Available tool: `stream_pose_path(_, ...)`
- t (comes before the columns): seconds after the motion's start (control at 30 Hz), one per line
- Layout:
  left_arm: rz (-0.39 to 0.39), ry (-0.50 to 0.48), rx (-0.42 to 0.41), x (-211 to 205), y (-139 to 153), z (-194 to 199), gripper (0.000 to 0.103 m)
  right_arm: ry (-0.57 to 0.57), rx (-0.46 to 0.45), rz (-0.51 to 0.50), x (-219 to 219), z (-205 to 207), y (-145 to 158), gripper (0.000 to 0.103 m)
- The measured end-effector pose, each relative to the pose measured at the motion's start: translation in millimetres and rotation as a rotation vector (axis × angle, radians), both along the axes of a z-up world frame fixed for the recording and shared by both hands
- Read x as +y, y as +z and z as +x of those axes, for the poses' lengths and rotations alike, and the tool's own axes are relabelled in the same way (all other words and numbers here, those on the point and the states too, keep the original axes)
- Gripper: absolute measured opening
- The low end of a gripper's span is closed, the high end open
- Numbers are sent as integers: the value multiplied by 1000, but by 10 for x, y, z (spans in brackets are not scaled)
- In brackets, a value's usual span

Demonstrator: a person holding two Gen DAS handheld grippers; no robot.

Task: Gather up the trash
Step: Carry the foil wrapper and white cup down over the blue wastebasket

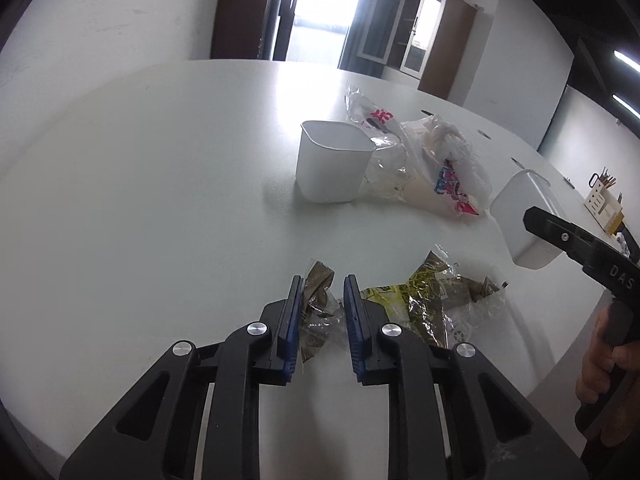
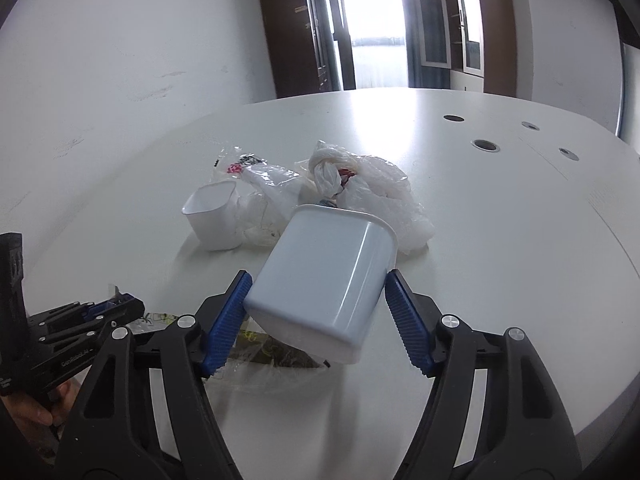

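My left gripper (image 1: 322,292) has its jaws a small gap apart around the end of a crumpled brown and yellow wrapper (image 1: 424,300) lying on the white table (image 1: 160,200); the pads do not clearly press it. My right gripper (image 2: 318,296) is shut on a white plastic bin (image 2: 324,280), held tilted above the table with its mouth facing away; it also shows in the left wrist view (image 1: 524,220). A second white bin (image 1: 332,160) stands upright on the table, also in the right wrist view (image 2: 214,216). Clear and white plastic bags (image 2: 360,184) lie beside it.
The table's front edge curves close to both grippers. Cable holes (image 2: 486,145) sit in the tabletop at the right. A pen holder (image 1: 604,200) stands at the far right. Cabinets and a bright doorway are behind the table.
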State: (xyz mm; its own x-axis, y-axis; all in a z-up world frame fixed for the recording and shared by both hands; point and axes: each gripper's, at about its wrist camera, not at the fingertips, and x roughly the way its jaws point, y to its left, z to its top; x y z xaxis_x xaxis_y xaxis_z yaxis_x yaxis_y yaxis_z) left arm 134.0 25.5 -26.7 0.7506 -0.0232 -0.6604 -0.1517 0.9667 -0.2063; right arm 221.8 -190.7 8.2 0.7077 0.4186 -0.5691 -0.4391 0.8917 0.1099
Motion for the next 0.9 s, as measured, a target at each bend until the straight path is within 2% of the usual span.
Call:
stream_pose_path(0.17, 25, 29, -63, -18, 215, -466, 19, 39, -30, -2, -28, -299, 27, 65)
stream_pose_path(0.33, -13, 64, -110, -44, 346, -926, 18, 88, -48, 19, -100, -725, 28, 65)
stream_pose_path(0.5, 75, 84, -153, -178, 476, -1405, 18, 136, -49, 35, -192, -1161, 5, 64)
stream_pose_path(0.7, 86, 123, -151, -126, 504, -1790, 18, 154, -46, 36, -390, -1486, -50, 64)
stream_pose_path(0.9, 107, 101, -125, -131, 486, -2026, 18, 174, -2, 51, -558, -1668, -167, 64)
